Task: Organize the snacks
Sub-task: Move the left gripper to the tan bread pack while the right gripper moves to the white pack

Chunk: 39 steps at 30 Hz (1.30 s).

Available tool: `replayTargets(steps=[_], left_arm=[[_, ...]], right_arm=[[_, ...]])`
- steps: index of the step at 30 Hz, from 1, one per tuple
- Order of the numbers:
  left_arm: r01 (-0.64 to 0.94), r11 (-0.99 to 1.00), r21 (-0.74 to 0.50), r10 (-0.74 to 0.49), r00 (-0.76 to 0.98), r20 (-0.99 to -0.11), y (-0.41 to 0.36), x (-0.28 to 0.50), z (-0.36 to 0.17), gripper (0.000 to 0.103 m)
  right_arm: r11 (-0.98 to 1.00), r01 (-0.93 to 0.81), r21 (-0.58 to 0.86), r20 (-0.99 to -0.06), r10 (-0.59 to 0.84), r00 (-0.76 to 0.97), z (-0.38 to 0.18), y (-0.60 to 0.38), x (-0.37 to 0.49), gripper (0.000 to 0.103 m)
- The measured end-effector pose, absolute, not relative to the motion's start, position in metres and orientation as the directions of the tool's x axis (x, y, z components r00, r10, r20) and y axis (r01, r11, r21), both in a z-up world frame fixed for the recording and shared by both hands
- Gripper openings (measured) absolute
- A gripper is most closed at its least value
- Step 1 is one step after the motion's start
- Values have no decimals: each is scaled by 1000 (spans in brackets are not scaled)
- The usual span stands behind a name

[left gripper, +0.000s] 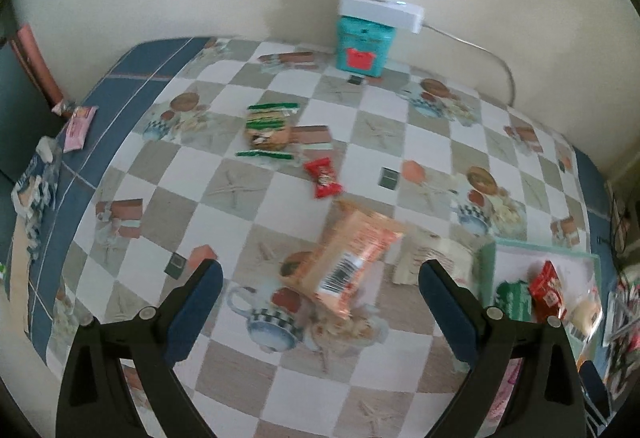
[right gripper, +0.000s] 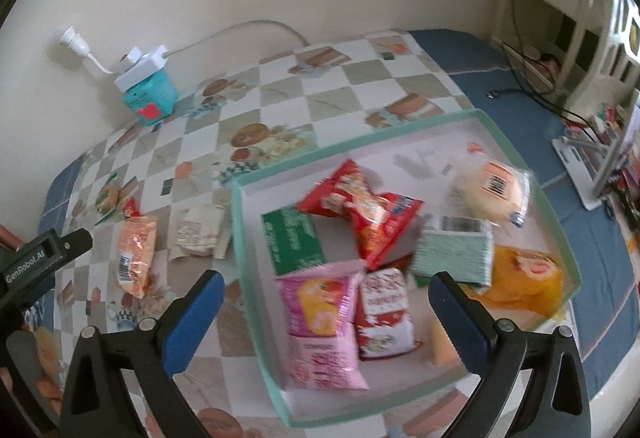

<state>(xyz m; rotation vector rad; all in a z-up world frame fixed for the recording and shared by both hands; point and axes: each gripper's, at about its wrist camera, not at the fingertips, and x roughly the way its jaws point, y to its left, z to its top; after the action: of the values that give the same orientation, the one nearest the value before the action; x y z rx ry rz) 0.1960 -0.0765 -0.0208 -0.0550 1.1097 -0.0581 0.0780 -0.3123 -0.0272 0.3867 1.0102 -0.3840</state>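
A mint-rimmed tray (right gripper: 436,122) on the checkered table holds several snack packs: red (right gripper: 362,208), green (right gripper: 290,238), pink (right gripper: 320,302) and orange (right gripper: 520,278) ones. My right gripper (right gripper: 324,306) is open and empty, hovering over the tray's near side. My left gripper (left gripper: 320,284) is open and empty above an orange snack pack (left gripper: 352,258) lying on the table; this pack also shows in the right wrist view (right gripper: 134,258). A white packet (left gripper: 436,258) lies beside the tray (left gripper: 490,266). A small red pack (left gripper: 323,178) and a green-striped cookie pack (left gripper: 268,130) lie farther back.
A teal box (left gripper: 364,48) with a white power strip (left gripper: 380,8) on top stands against the back wall. A pink packet (left gripper: 80,128) and wrappers lie at the left table edge. A white shelf (right gripper: 576,38) with cables stands right of the table.
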Motion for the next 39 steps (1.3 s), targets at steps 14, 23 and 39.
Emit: replayTargets(steps=[14,23,39], left_arm=[[-101,980,-171,-115,413,-903,-8,234,-46,98],[-73,973,-220,-176,387,-905,-22,247,-59,99],[23,967,-255,-248,338,-908,-57,259,-79,99]], right_arm=[[920,366,138,-867,-66,494,-41,-256,143,103],[929,340,146,-870,-43,491,-61,-240,174,99],[939,324,113,-879,-58,473,-86,-236,192,88]])
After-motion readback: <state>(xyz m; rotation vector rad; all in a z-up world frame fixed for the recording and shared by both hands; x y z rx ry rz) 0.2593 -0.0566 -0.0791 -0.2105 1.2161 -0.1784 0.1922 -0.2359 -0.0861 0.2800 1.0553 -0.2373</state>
